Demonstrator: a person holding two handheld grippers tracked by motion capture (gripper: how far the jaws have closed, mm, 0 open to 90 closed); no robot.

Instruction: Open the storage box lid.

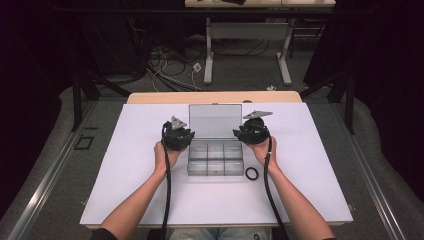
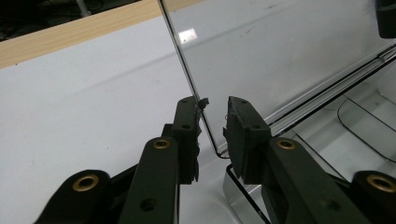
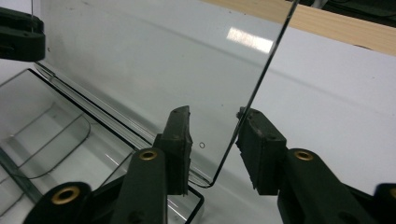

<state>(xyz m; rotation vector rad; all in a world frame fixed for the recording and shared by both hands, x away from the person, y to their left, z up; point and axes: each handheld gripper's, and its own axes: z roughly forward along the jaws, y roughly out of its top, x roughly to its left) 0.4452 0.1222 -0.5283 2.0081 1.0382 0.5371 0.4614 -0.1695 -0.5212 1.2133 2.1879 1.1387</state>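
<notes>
Clear box (image 1: 215,159), black ring (image 1: 252,173), black tongs (image 2: 215,105), white table (image 1: 135,165) with tan edge.

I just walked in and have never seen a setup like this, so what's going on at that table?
A person at a white table holds a two-jaw tool in each hand and is working on a clear compartment box. Its lid stands open and upright. The left gripper straddles the lid's left edge, and the right gripper straddles its right edge, with one jaw against it and a gap at the other. A black ring lies on the table beside the box.
</notes>
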